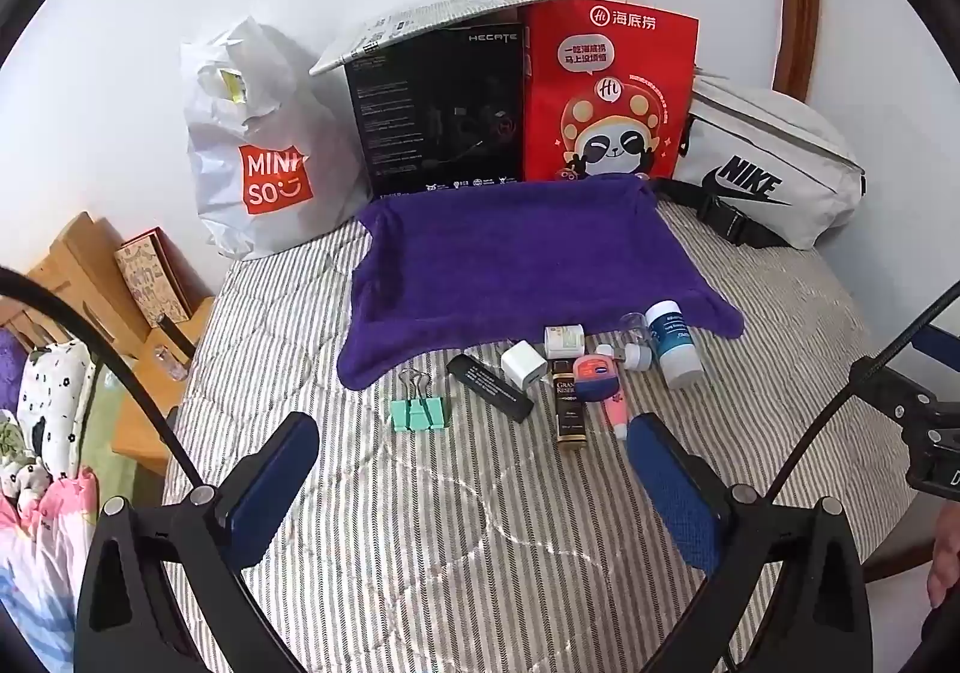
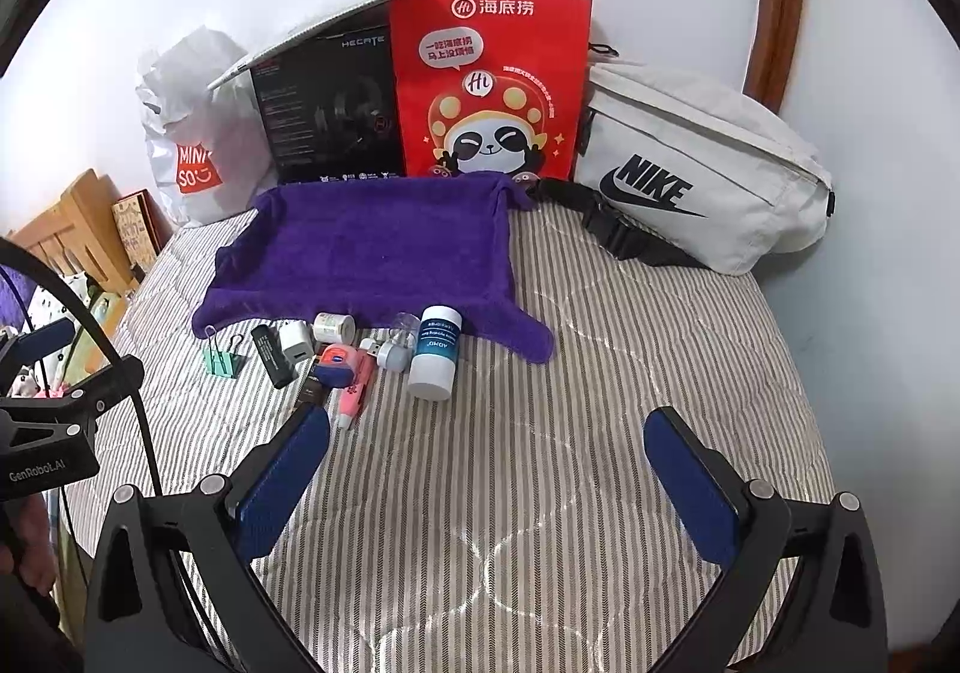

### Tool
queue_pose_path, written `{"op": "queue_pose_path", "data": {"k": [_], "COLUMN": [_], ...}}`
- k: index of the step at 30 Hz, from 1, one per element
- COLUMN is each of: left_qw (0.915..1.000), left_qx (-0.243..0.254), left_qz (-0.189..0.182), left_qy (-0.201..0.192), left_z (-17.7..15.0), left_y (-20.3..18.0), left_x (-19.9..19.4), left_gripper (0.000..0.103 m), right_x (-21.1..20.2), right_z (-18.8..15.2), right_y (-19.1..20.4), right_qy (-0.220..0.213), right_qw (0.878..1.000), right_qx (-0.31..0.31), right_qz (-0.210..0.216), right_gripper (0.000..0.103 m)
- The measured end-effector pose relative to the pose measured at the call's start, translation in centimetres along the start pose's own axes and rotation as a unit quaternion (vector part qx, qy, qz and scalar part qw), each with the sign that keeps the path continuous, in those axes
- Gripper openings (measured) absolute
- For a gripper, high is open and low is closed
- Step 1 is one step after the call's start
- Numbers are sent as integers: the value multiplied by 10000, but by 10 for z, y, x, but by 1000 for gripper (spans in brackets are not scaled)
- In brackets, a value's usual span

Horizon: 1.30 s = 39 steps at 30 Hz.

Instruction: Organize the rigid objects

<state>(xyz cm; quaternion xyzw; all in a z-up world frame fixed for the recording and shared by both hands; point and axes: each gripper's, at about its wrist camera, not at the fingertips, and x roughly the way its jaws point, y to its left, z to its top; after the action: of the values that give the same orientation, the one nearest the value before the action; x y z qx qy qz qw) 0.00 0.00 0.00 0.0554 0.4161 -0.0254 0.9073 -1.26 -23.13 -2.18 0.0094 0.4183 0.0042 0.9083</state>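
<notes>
Clutter sits bunched at the near edge of a purple towel [image 1: 528, 259], centre of the left wrist frame, on a striped quilt [image 1: 456, 523]: a mint binder clip [image 1: 420, 414], a black bar-shaped device [image 1: 491, 386], a white charger cube [image 1: 523, 364], a small white jar [image 1: 564, 340], a dark bottle with a gold label [image 1: 568, 409], a blue-and-pink lip balm tin [image 1: 595, 373], a pink tube [image 1: 618, 410] and a white-and-teal bottle [image 1: 673, 340] lying on its side.

Both tools hang empty above the quilt, the left gripper [image 1: 474, 451] and the right gripper [image 2: 486, 442] each spread wide with nothing between the blue pads.

Crowding is the likely hazard. The tin rests against the dark bottle and the pink tube, so a wide jaw closing on one could shove or drag its neighbours. The toppled bottle and the jar look round and may roll off across the soft, uneven bedding if nudged. The clip's wire handles could snag a pad.

Behind the towel, across the upper frame, stand a white Miniso bag [image 1: 258, 145], a black box [image 1: 438, 103], a red paper bag [image 1: 606, 91] and a grey Nike pouch [image 1: 768, 163].
</notes>
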Motion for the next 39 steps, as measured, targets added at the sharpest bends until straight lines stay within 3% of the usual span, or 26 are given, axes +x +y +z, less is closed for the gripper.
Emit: {"op": "queue_pose_path", "data": {"k": [7,17,18,39], "left_qw": [9998,9998,10000,10000], "left_qx": [102,179,14,59], "left_qz": [153,113,-78,-30], "left_qy": [41,70,10,8], "left_z": [1,1,-1,-3], "left_y": [-1,-3,-1,-1], "left_x": [-1,-4,3,5], "left_gripper": [103,103,103,103], "right_x": [1,1,1,1], "right_z": [0,-1,-1,-2], "right_y": [1,3,3,6], "right_qy": [32,20,24,15], "right_qw": [10000,10000,10000,10000], "right_qx": [-14,-39,-44,-78], "right_qz": [-10,11,13,24], "right_gripper": [103,103,103,103]}}
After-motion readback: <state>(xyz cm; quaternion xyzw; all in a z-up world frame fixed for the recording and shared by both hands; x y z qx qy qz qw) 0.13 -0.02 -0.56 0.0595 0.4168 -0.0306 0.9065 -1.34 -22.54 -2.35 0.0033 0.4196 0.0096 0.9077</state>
